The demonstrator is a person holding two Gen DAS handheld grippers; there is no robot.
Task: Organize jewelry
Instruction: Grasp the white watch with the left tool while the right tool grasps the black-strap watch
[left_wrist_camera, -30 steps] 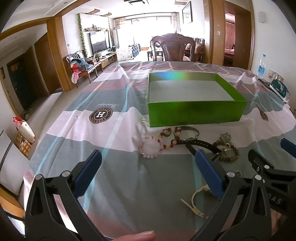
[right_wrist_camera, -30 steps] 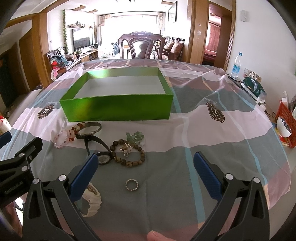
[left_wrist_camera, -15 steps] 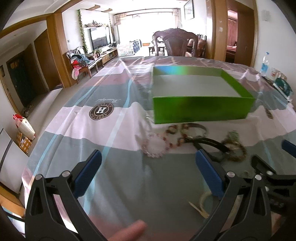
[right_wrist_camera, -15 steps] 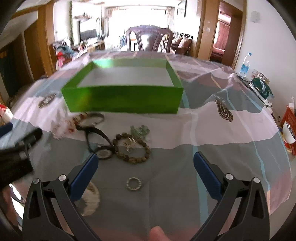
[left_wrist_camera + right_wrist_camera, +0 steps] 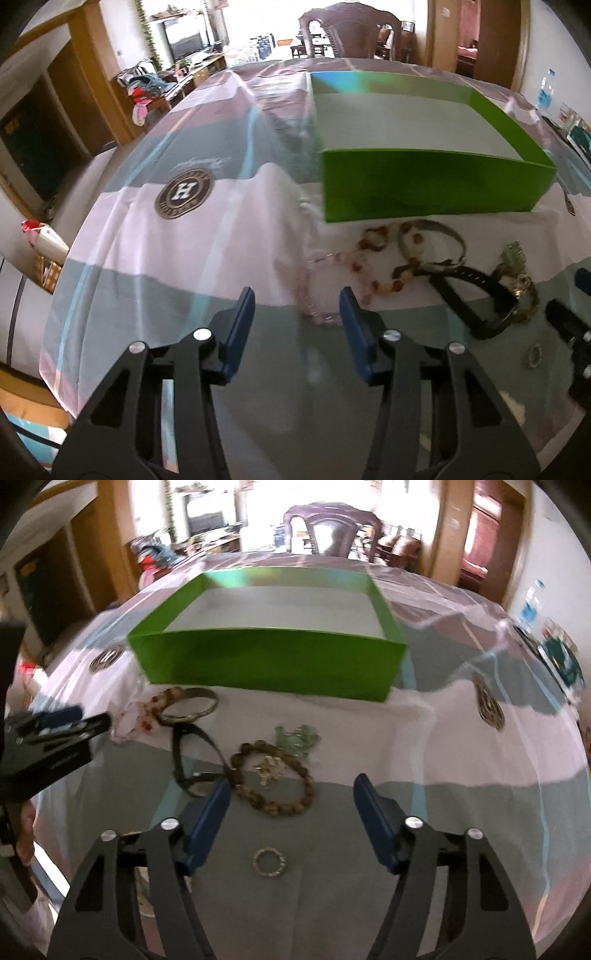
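Note:
An empty green box [image 5: 436, 181] [image 5: 266, 661] stands on the tablecloth behind a scatter of jewelry. My left gripper [image 5: 297, 299] is closing, its fingertips on either side of a pale pink bead bracelet [image 5: 314, 291] without pressing it. My right gripper [image 5: 291, 786] is also closing, with a brown wooden bead bracelet [image 5: 280, 808] between its tips, untouched. A small silver ring [image 5: 269, 862] lies lower between its fingers. A black watch [image 5: 476, 288] [image 5: 184, 753], a silver bangle [image 5: 443, 236] [image 5: 192, 709], a red-brown bead string [image 5: 380, 284] and a green charm [image 5: 295, 738] lie close by.
The left gripper [image 5: 74, 716] shows at the left edge of the right wrist view. A white watch [image 5: 144, 886] is partly hidden behind my right gripper's left finger. A wooden chair [image 5: 351, 29] stands beyond the table. A water bottle [image 5: 546, 92] stands at the far right.
Both grippers have moved forward and down toward the jewelry, and both pairs of jaws have narrowed. The pink bracelet now sits at the left fingertips, the brown one at the right.

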